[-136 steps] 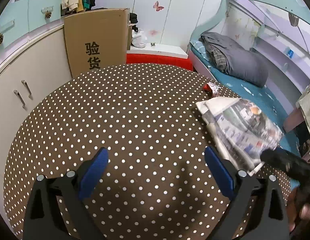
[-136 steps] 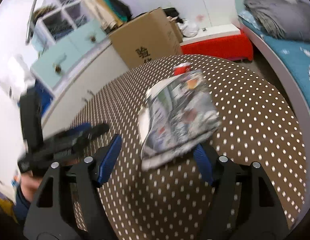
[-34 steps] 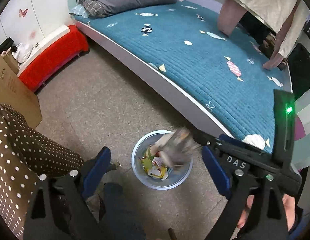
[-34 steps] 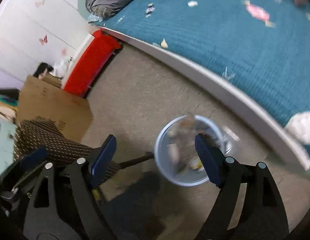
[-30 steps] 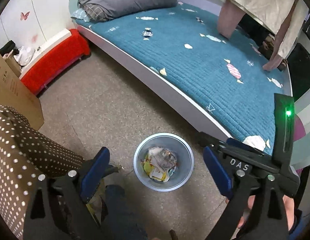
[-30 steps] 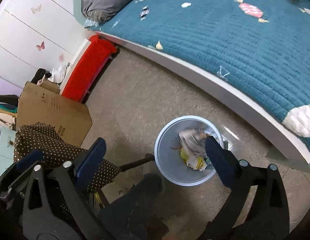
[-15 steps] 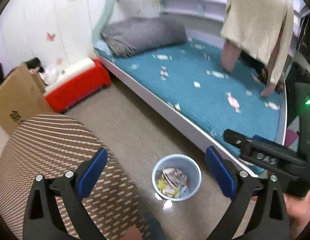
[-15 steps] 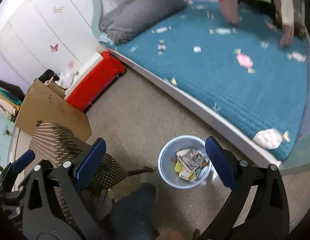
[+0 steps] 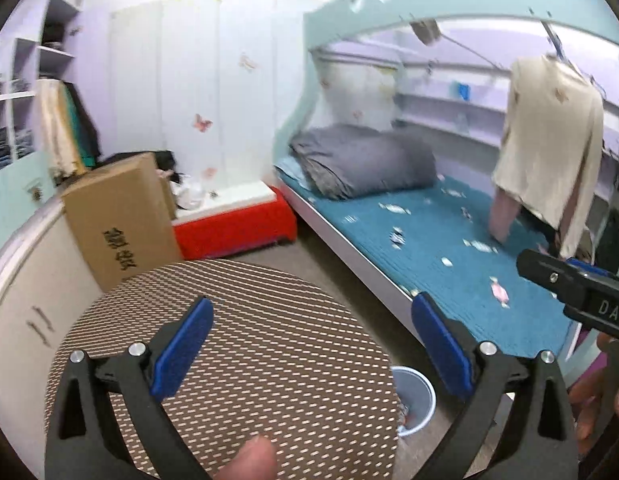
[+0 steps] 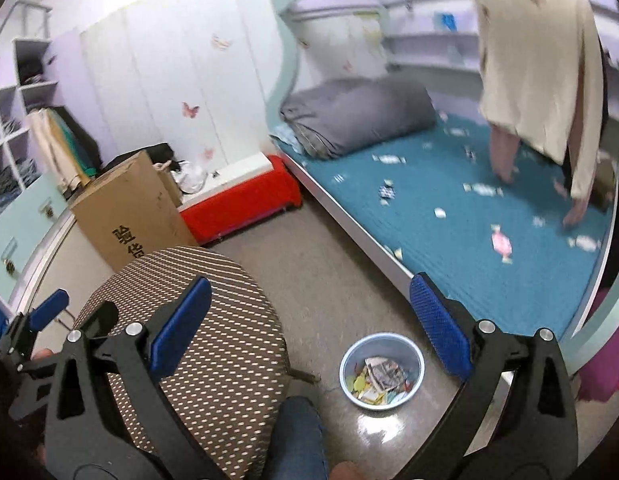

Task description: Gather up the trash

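Both grippers hang empty with jaws spread wide: the left gripper (image 9: 309, 344) over the round table (image 9: 269, 344), the right gripper (image 10: 307, 328) over the floor between table and bed (image 10: 449, 216). The bin (image 10: 382, 372) stands on the floor right of the table, paper trash (image 10: 383, 372) already inside. A drop seems done; next, scan the dotted top for leftover scraps.

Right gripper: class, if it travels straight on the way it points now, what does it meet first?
Probably the bare floor between the dotted table and the bed; the right gripper is open and empty. Depth is unclear.
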Available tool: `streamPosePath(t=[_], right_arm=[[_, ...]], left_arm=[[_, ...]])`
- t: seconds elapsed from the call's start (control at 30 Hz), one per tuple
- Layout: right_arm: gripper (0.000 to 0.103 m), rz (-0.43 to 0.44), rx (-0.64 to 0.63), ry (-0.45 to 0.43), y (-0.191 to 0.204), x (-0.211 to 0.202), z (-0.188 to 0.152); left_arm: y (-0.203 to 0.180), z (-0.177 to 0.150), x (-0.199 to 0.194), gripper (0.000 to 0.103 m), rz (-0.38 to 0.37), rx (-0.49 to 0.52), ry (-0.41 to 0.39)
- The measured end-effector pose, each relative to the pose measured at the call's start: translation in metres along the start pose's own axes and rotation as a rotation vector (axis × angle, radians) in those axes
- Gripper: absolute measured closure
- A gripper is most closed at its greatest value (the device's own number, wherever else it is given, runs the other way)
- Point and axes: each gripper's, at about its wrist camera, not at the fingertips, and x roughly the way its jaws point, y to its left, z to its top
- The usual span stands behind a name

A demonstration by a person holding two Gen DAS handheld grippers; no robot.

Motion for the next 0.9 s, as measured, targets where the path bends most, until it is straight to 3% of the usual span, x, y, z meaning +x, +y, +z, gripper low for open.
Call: streamPosePath(t=[0.17, 0.4, 0.57, 0.9], right_arm=[[0.006, 0.039, -0.045, -0.071, 0.036, -0.034, 0.007], [0.006, 0.062, -0.104, -0.16, 0.075, -0.067, 0.01], [0.006, 0.077, -0.138, -0.191, 0.098, -0.077, 0.009], [0.006, 0.081, -0.151, -0.219, 0.108, -0.083, 0.009]], left_arm=[[0.032, 0.002, -0.047, 0.006, 0.06, -0.047, -0.06], [0.058, 0.003, -0.106, 0.005, 0.195, -0.08, -0.257], [0.069, 0.007, -0.121, 0.005, 0.236, -0.102, -0.25], [0.083, 0.006, -0.135, 0.005, 0.213, -0.149, -0.252]])
